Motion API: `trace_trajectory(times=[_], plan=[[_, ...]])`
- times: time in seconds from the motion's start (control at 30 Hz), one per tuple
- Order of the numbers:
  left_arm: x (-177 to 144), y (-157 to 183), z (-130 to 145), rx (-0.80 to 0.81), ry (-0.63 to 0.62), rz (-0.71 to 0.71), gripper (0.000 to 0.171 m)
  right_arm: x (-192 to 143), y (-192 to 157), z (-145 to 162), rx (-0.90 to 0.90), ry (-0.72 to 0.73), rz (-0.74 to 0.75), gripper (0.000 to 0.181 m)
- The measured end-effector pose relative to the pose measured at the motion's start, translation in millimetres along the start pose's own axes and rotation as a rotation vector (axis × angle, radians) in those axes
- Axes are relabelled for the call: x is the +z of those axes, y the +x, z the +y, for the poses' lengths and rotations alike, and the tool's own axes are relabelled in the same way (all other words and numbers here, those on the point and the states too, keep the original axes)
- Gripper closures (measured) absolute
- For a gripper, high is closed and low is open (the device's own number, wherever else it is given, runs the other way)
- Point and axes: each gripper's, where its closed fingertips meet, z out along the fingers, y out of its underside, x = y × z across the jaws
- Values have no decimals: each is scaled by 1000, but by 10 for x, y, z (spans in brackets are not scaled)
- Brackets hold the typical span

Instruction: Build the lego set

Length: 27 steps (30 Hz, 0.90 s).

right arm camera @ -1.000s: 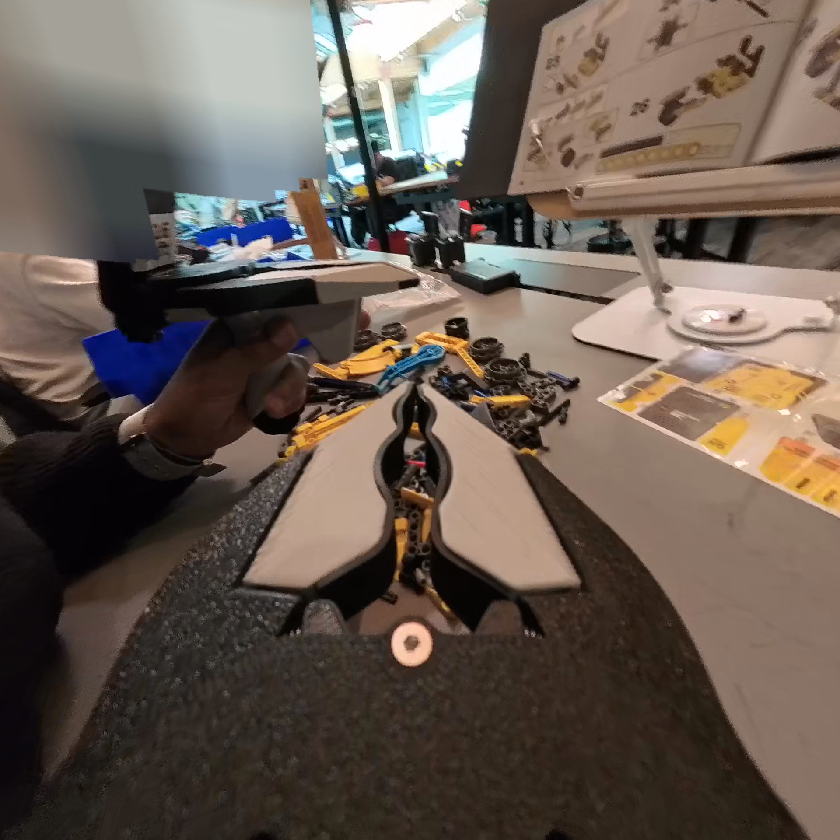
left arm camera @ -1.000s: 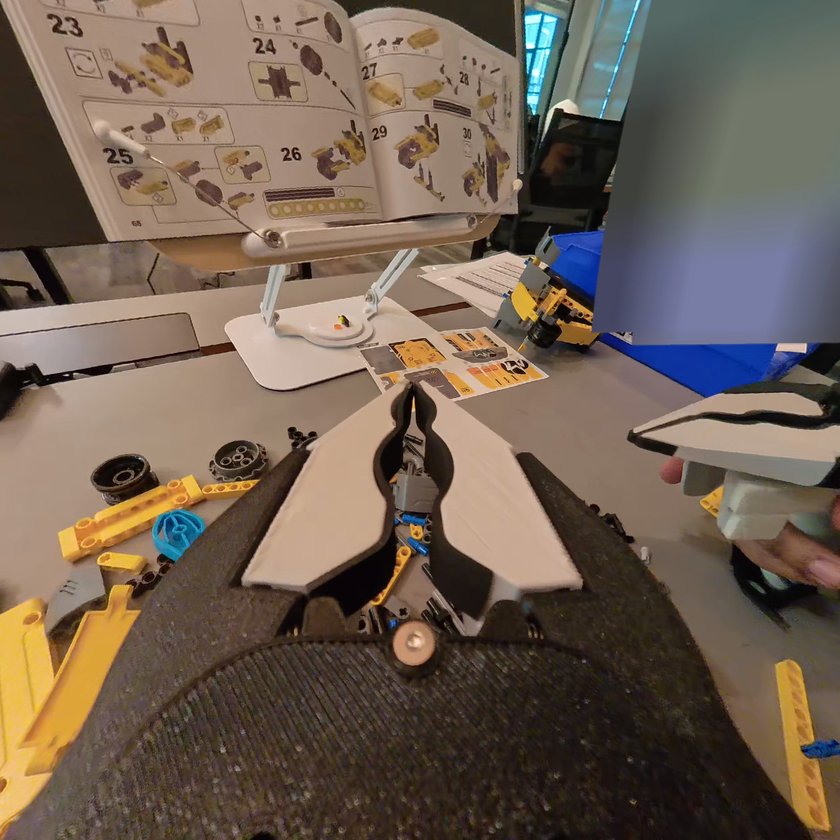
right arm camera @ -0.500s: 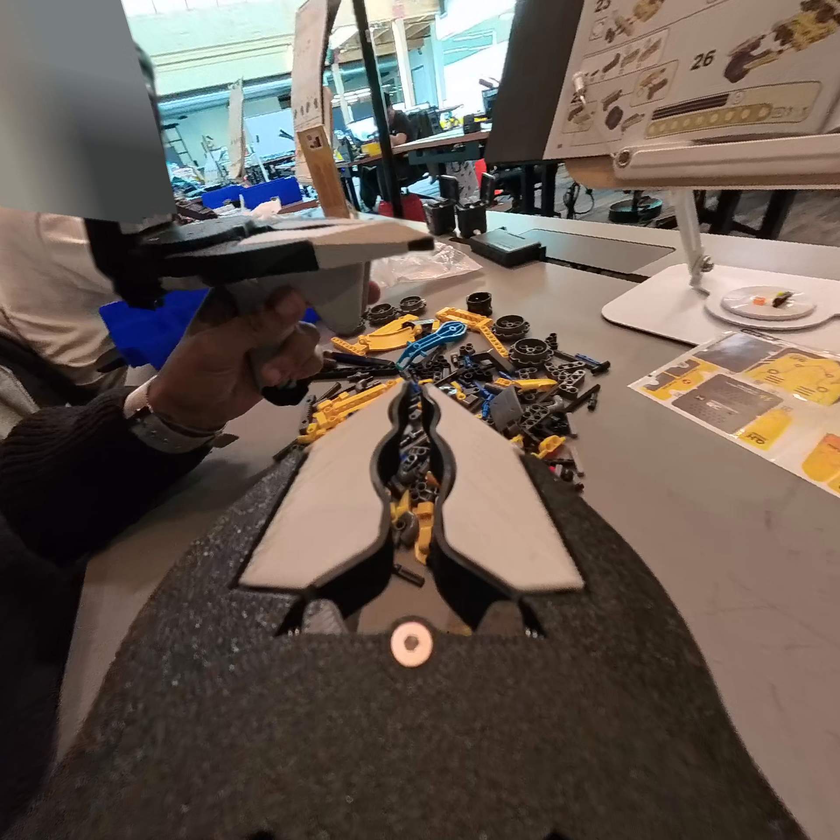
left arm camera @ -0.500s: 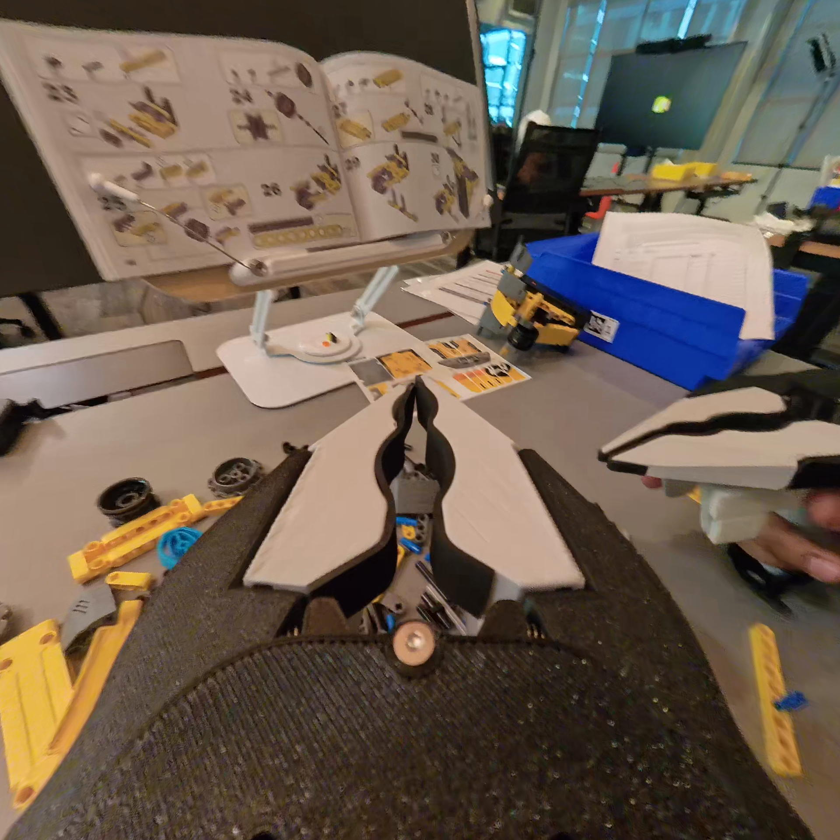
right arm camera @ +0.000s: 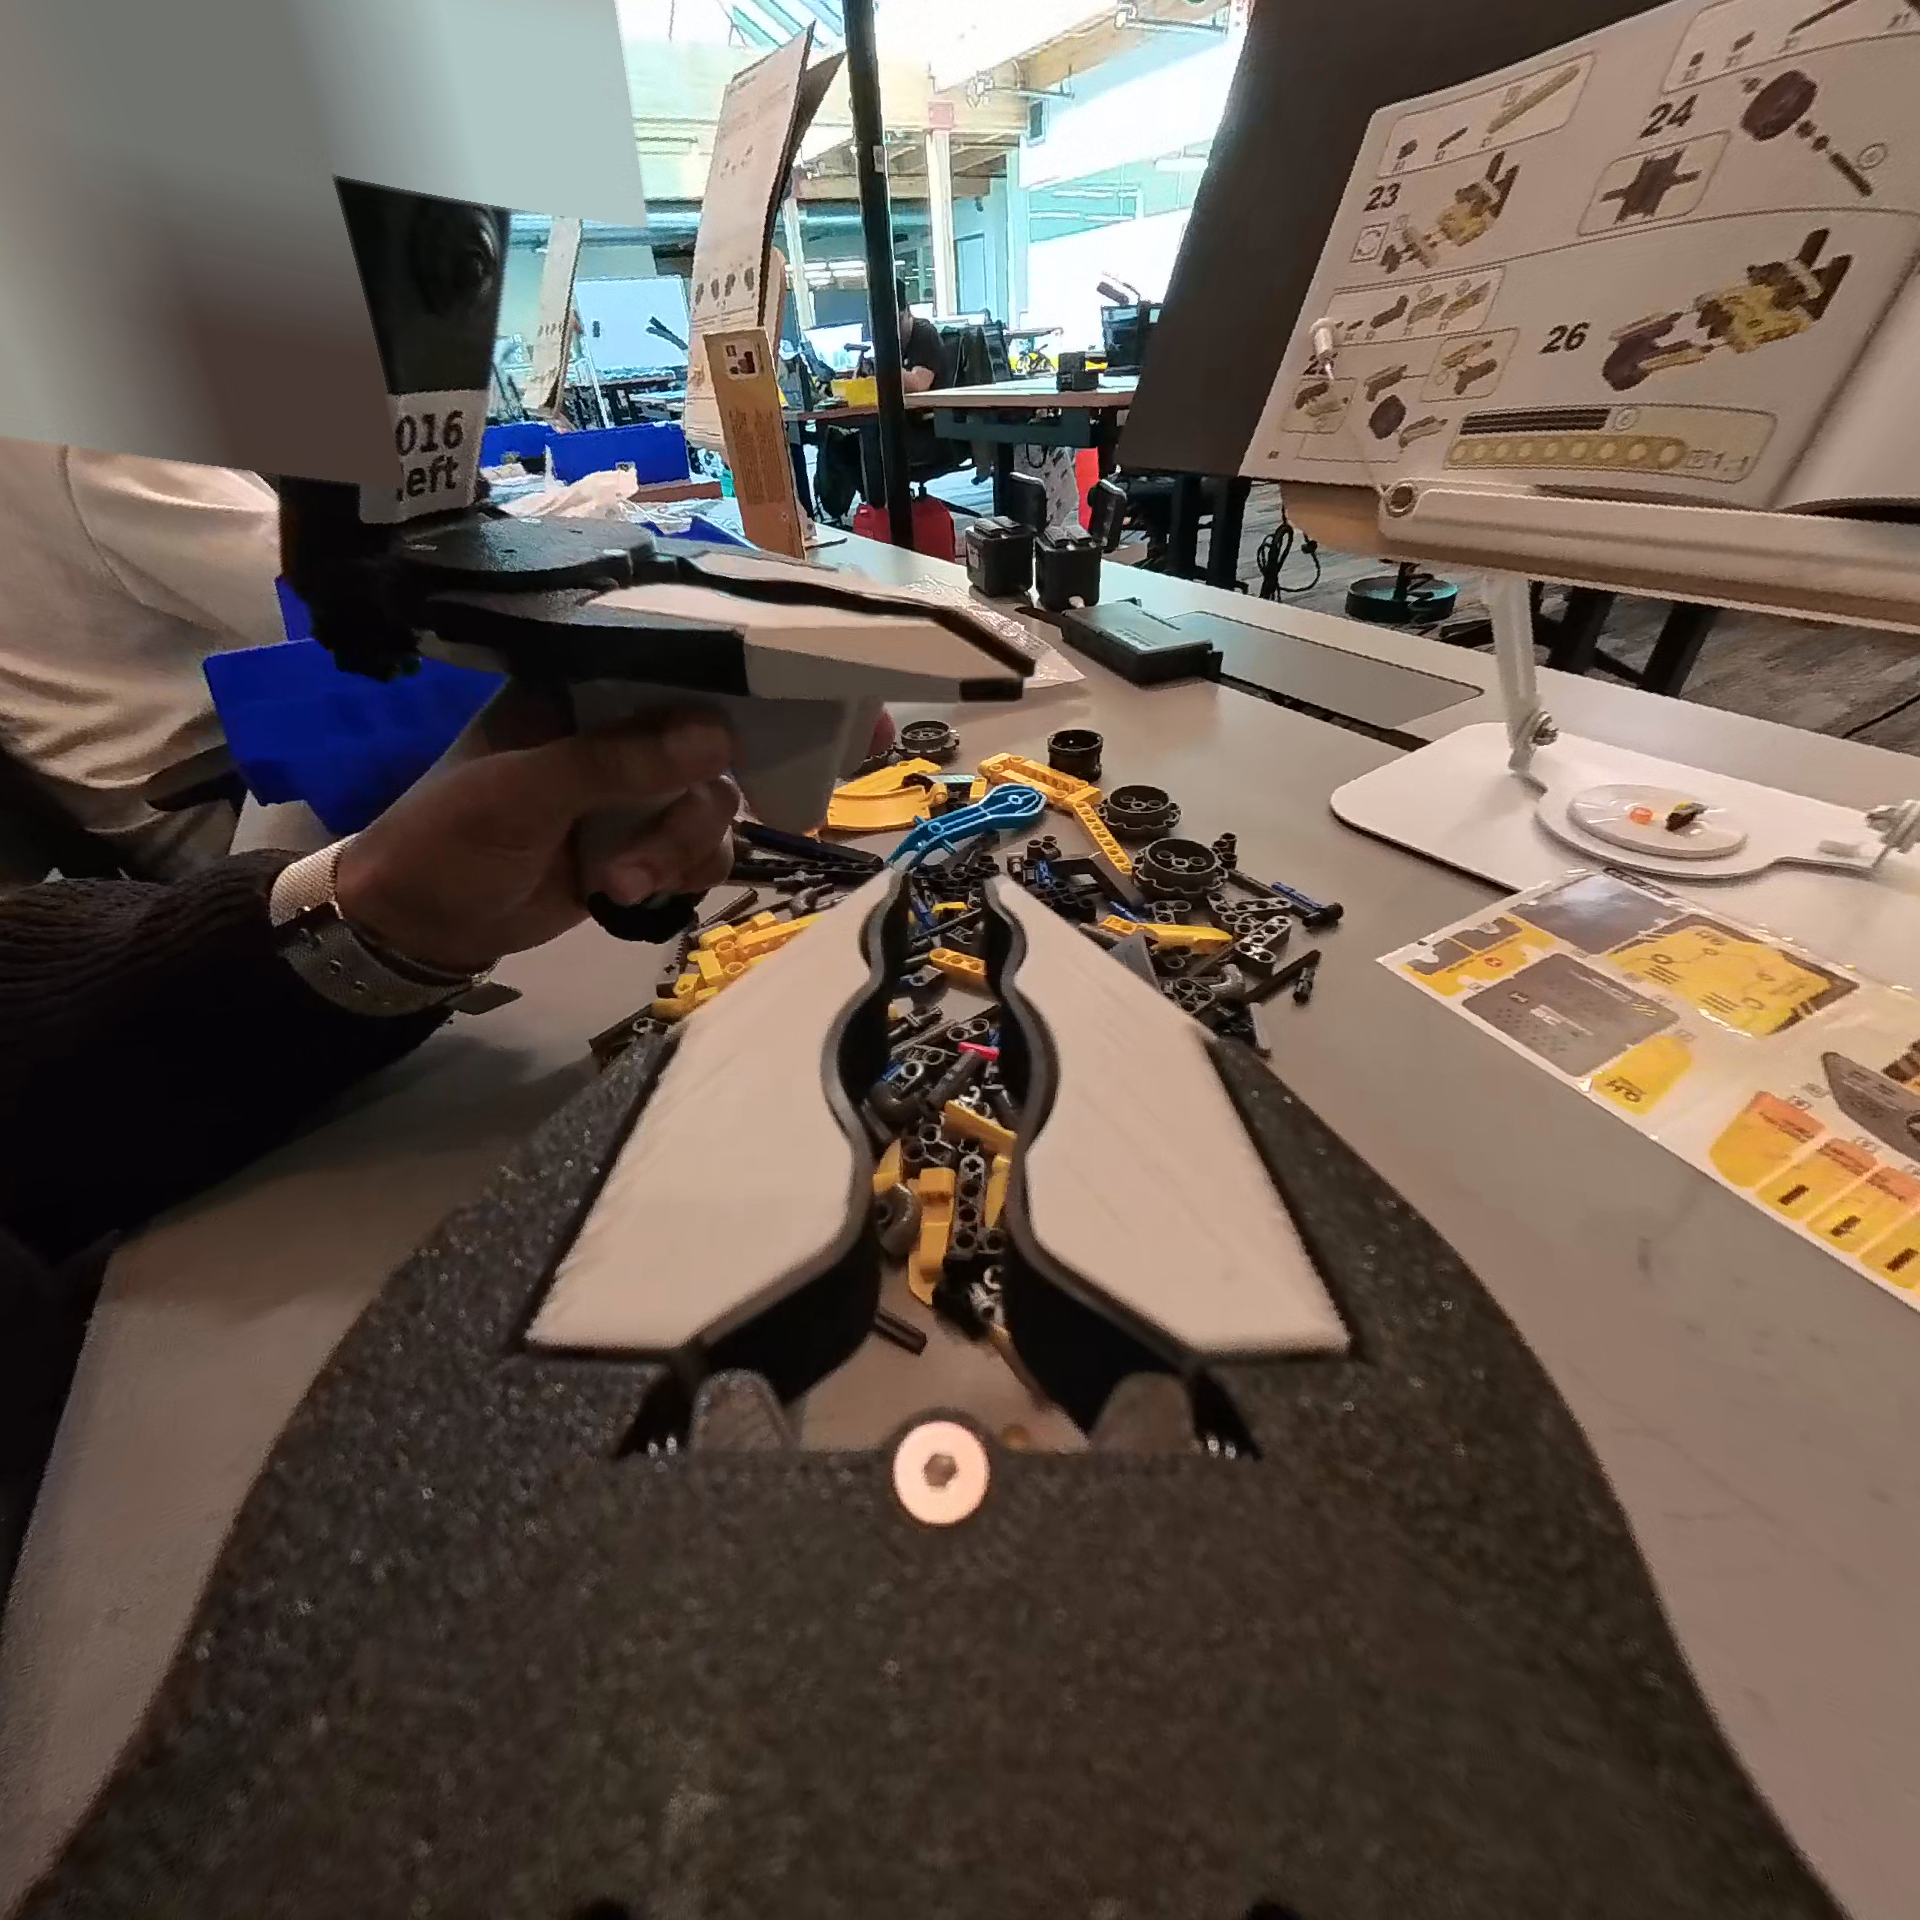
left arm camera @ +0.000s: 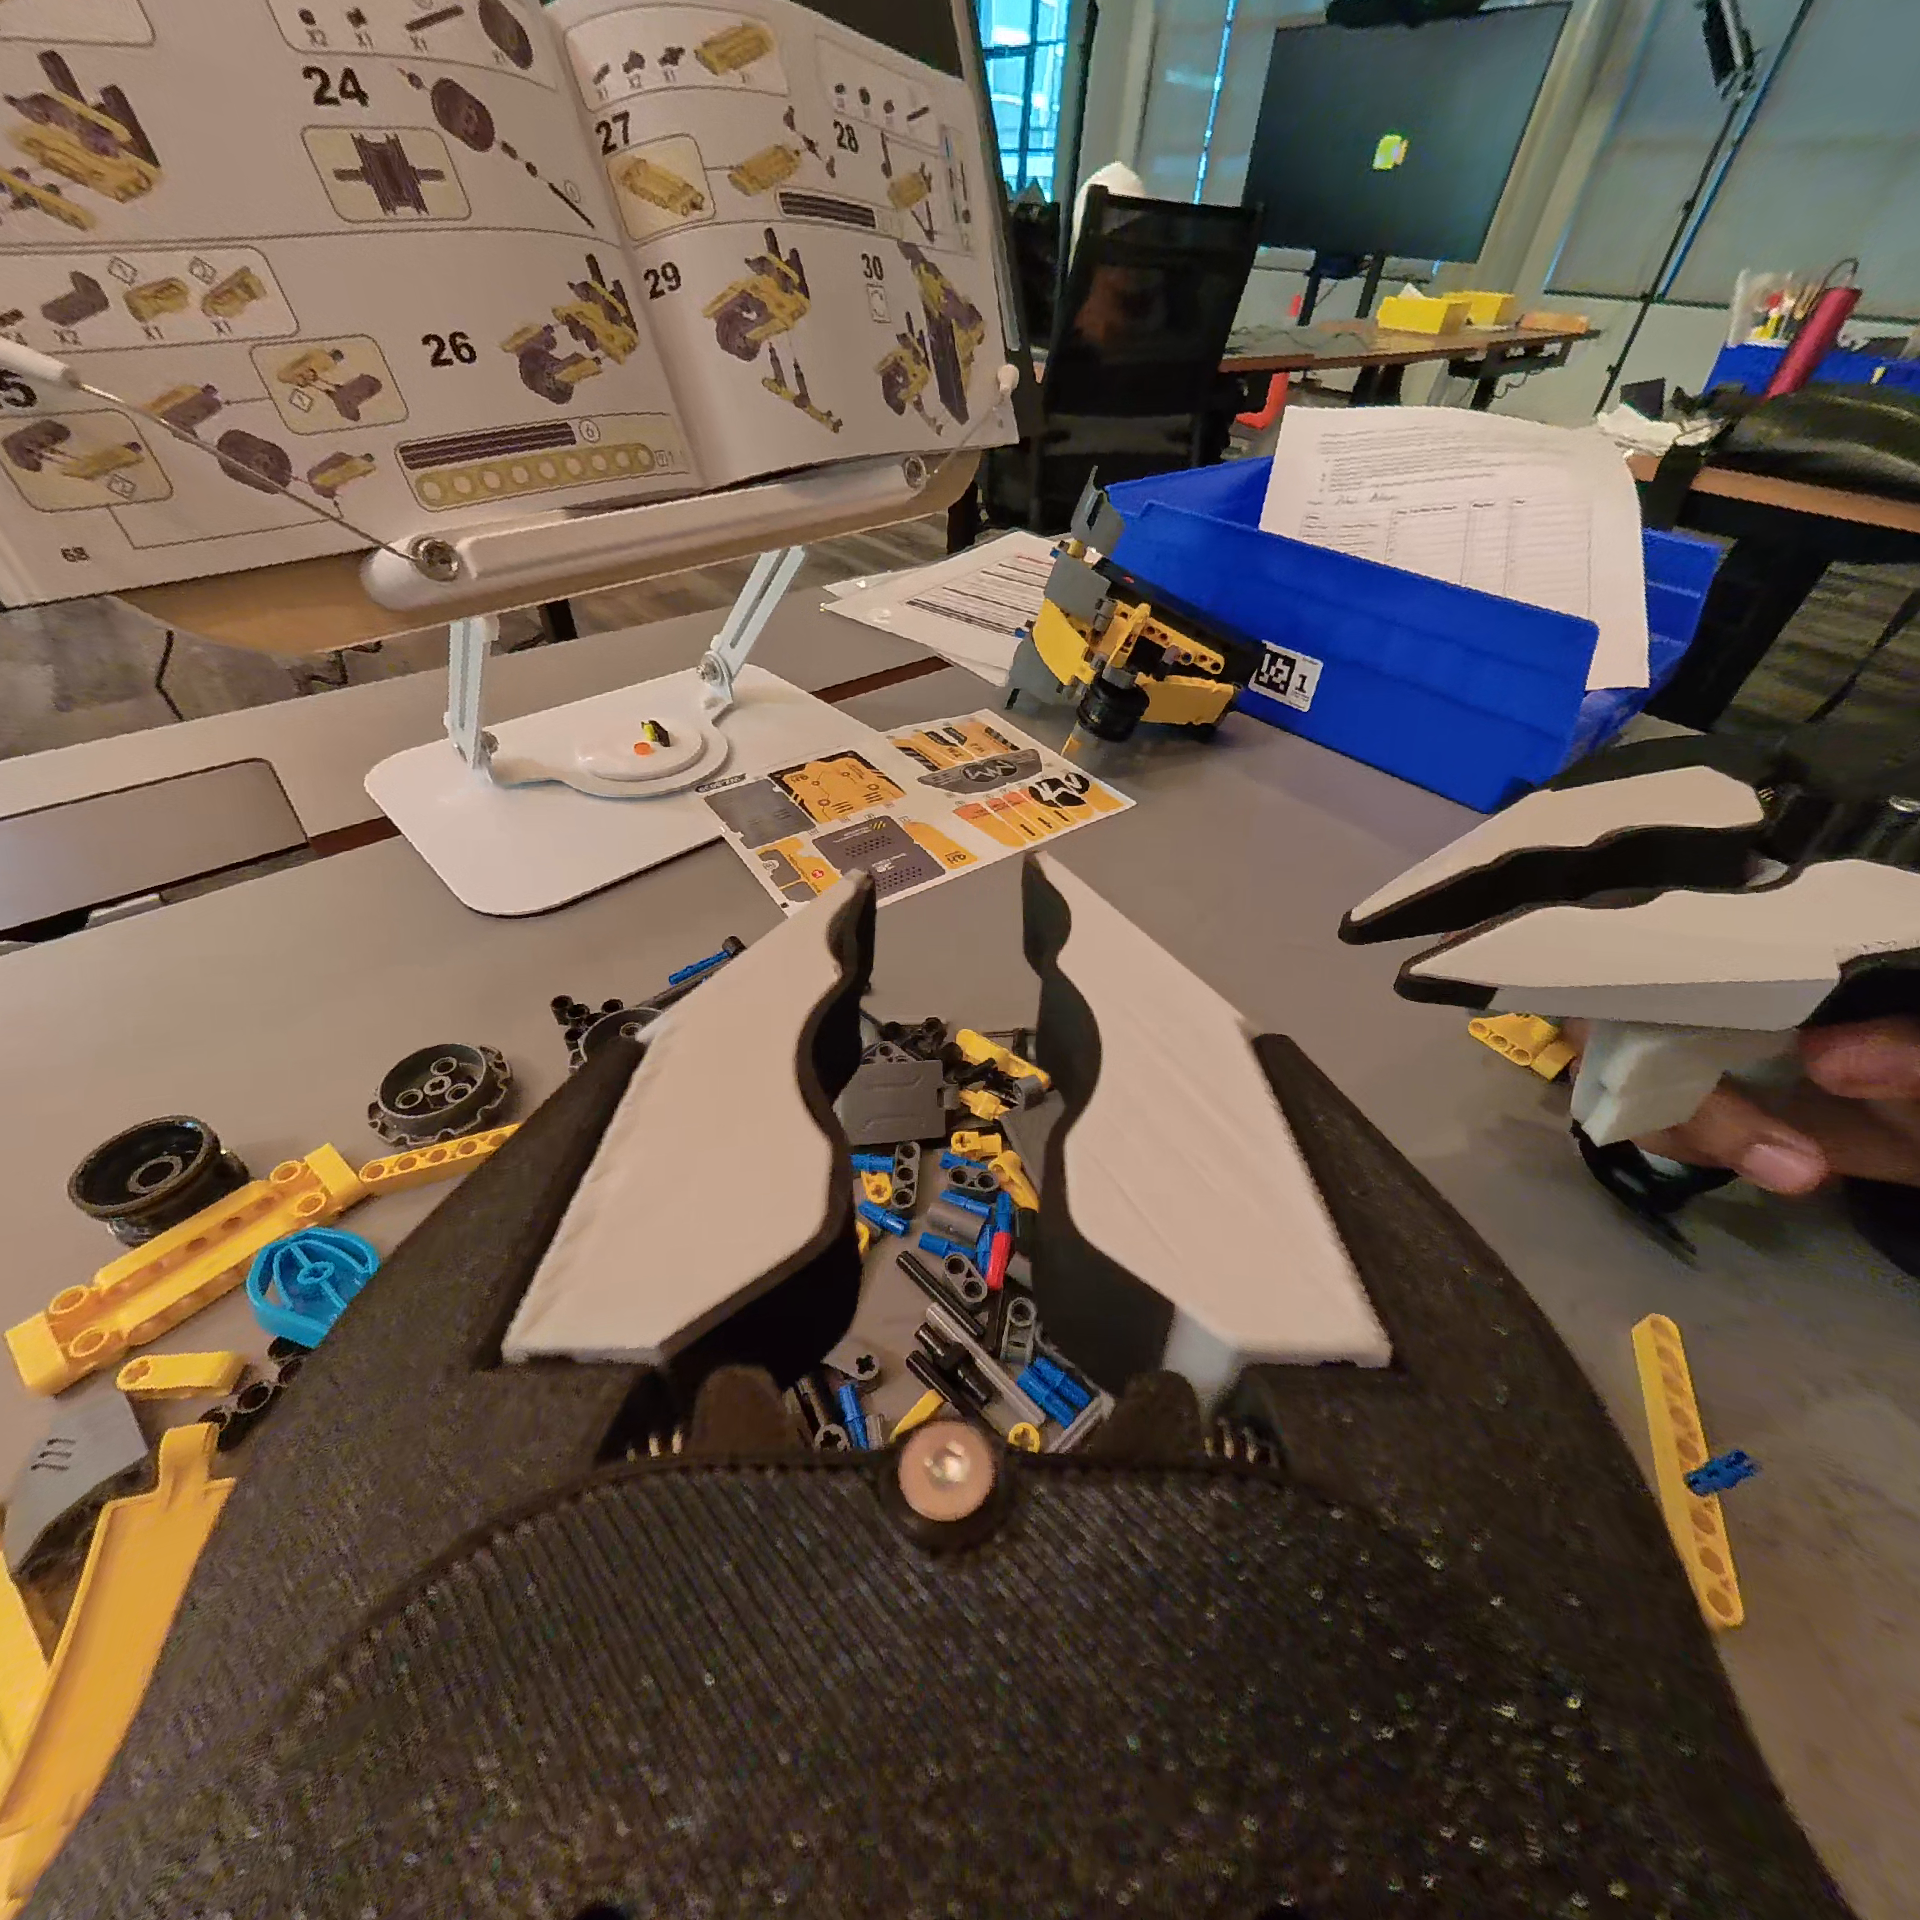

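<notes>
A heap of small black, yellow, blue and grey building pieces point(left arm camera: 956, 1174) lies on the grey table point(left arm camera: 312, 987). My left gripper point(left arm camera: 945, 883) is open and empty, hovering just above the heap with its fingers either side of a grey panel piece point(left arm camera: 894, 1091). My right gripper point(right arm camera: 943, 883) is slightly open and empty, pointing over the same heap point(right arm camera: 956, 1122) from the other side. The right gripper also shows at the right of the left wrist view point(left arm camera: 1371, 951), held in a hand. The left gripper shows side-on in the right wrist view point(right arm camera: 987, 665).
An open instruction book point(left arm camera: 468, 260) rests on a white stand point(left arm camera: 540, 821) behind the heap. A sticker sheet point(left arm camera: 914, 800), a part-built yellow and grey model point(left arm camera: 1122, 655) and a blue bin point(left arm camera: 1403, 665) lie beyond. Black wheel hubs point(left arm camera: 442, 1086) and yellow beams point(left arm camera: 208, 1247) are at left; another yellow beam point(left arm camera: 1683, 1475) is at right. The open instruction book point(left arm camera: 468, 260) is closer to my left gripper, around 20 cm from its tips; the right tips are 30 cm off. It turns up in the right wrist view point(right arm camera: 1647, 256) as well.
Both grippers were shut and have opened, the left wide, the right a little. The left gripper has moved forward towards the book stand, over the heap.
</notes>
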Motion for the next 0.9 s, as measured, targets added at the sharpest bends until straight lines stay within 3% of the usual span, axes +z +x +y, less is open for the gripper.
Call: trace_trajectory(times=[0.7, 0.9], plan=[[-50, -148, -38, -17, 25, -72, 134, 4, 65, 5, 57, 10, 13, 165], [-47, -252, 105, -6, -66, -109, 146, -71, 143, -94, 167, 51, 3, 166]])
